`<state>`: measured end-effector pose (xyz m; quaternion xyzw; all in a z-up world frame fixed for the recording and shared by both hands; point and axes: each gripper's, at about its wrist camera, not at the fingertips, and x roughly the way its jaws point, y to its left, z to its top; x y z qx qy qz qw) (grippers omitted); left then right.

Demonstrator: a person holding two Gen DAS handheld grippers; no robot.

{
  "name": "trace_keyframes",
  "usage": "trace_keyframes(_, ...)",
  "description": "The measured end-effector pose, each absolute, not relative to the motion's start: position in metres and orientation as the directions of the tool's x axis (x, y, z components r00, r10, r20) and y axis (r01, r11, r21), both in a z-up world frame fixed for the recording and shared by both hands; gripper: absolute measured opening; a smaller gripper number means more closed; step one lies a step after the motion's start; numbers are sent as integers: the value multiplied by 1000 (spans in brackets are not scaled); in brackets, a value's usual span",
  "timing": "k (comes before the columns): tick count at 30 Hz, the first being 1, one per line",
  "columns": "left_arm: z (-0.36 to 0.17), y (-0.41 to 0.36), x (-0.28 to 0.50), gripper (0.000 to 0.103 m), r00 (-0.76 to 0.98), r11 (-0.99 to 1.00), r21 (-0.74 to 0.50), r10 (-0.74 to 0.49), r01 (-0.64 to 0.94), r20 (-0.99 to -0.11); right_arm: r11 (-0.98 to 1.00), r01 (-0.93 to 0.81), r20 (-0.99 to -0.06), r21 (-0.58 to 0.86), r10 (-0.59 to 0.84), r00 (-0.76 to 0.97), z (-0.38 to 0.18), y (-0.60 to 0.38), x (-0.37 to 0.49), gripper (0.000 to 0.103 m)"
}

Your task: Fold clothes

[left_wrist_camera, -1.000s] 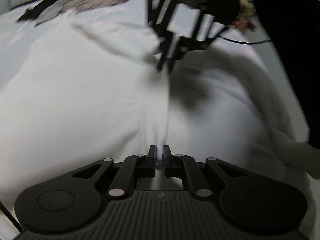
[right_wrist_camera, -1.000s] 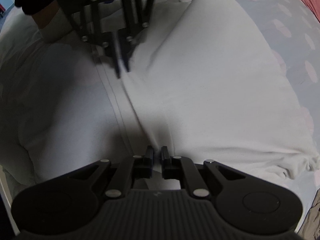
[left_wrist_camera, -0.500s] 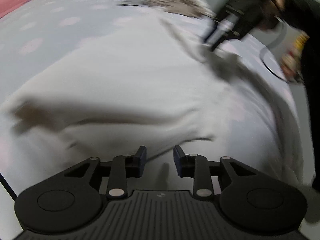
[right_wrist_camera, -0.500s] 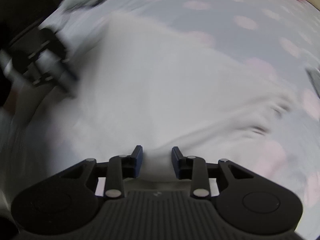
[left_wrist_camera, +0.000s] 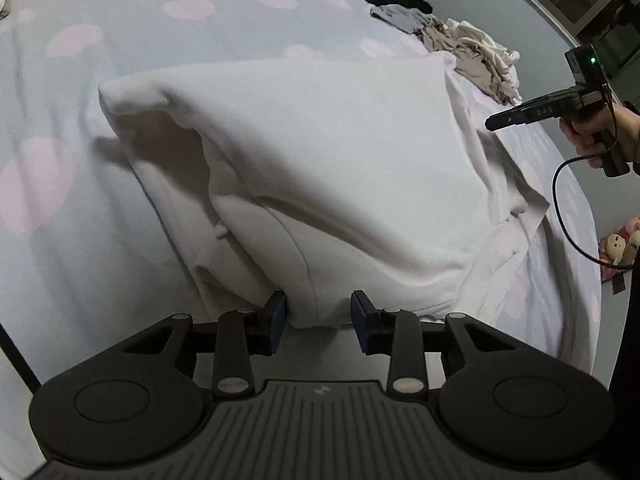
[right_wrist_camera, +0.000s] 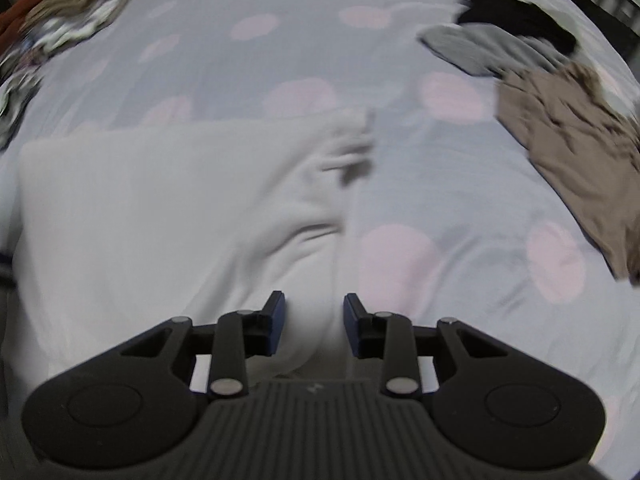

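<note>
- Broadly, your bed (left_wrist_camera: pixel 168 184) takes up most of both views, covered in a pale sheet with pink spots.
- Your white garment (left_wrist_camera: pixel 320 152) lies folded over on the bed, its near hem bunched just in front of your left tool; the right wrist view is blurred but shows the same white cloth (right_wrist_camera: pixel 160 208) spread to the left.
- Loose clothes sit at the far side of the bed, well apart from the white garment: a tan piece (right_wrist_camera: pixel 568 128), a grey piece (right_wrist_camera: pixel 472 50) and a black piece (right_wrist_camera: pixel 516 12).
- Your left hand-held gripper (left_wrist_camera: pixel 319 320) has its jaws spread, with the garment's hem between them but not pinched.
- Your right hand-held gripper (right_wrist_camera: pixel 314 322) is likewise spread apart, gripping nothing, with white cloth below it.
- From the left wrist view, your right hand (left_wrist_camera: pixel 600 132) holds that tool's handle above the bed's right edge, clear of the cloth, a cable hanging from it.
- Small soft toys (left_wrist_camera: pixel 622 244) show at the far right, off the bed.
</note>
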<state>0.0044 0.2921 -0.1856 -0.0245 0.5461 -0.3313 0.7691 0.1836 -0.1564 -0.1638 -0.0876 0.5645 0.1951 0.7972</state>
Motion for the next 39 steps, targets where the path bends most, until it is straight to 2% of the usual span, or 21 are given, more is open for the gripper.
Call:
trace_keyframes(6, -190, 291, 5, 30, 182, 782, -413, -542, 467, -820, 940, -294, -941, 175, 247, 229, -178, -173, 187, 34)
trace_keyframes(8, -191, 293, 6, 14, 183, 789, -411, -535, 458, -825, 938, -305, -949, 165, 235, 211, -178, -170, 182, 32)
trace_keyframes(10, -191, 295, 7, 8, 178, 787, -427, -546, 446, -819, 928, -336, -952, 161, 236, 194, -183, -166, 181, 5)
trace_keyframes(13, -187, 303, 6, 5, 173, 774, -457, -571, 439, -802, 920, -350, -943, 176, 260, 209, -177, -165, 182, 4)
trace_keyframes(23, -170, 319, -25, 4, 118, 756, -483, -583, 441, -804, 938, -225, -932, 264, 308, 191, -153, -214, 171, 4)
trace_keyframes(39, -192, 310, -30, 5, 81, 803, -428, -501, 415, -862, 936, -278, -958, 217, 259, 123, -172, -215, 150, 4)
